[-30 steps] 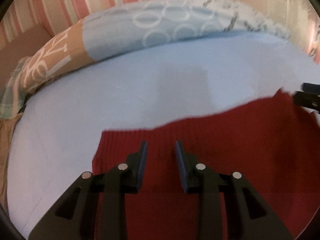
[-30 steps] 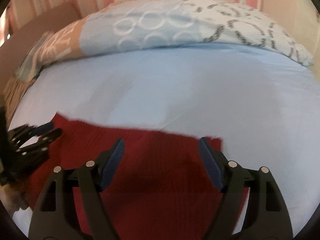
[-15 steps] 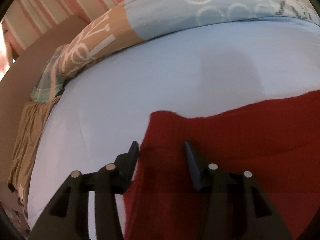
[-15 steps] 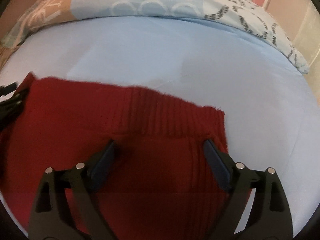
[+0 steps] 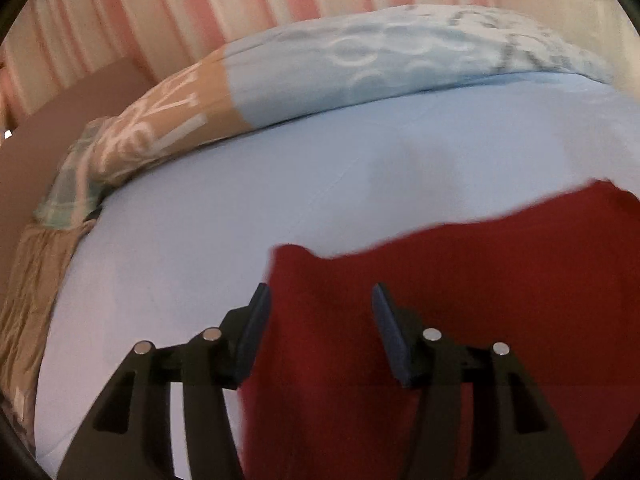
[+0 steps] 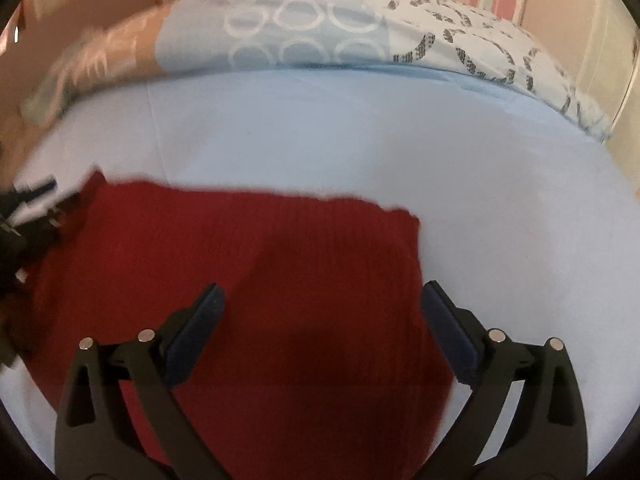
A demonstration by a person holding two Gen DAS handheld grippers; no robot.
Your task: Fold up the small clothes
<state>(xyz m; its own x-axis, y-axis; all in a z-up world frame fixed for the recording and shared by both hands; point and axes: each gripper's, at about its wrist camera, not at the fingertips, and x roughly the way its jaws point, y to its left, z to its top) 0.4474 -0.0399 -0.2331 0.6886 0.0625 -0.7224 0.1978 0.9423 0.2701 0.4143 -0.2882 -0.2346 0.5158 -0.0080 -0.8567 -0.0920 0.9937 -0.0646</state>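
Red knit (image 6: 280,280) is lying flat on the blue sheet (image 6: 400,140). Left gripper (image 5: 318,300) is hovering released; right gripper (image 6: 322,300) is opening, clasping nothing.

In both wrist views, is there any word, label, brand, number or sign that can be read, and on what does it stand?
No readable text in either view.
Red knit garment: no label or tag shows.
Patterned duvet: white rings and dark curved marks, ornament only.
Tan part of the duvet: large white strokes that may be letters, too blurred to read.
Light blue sheet: plain.
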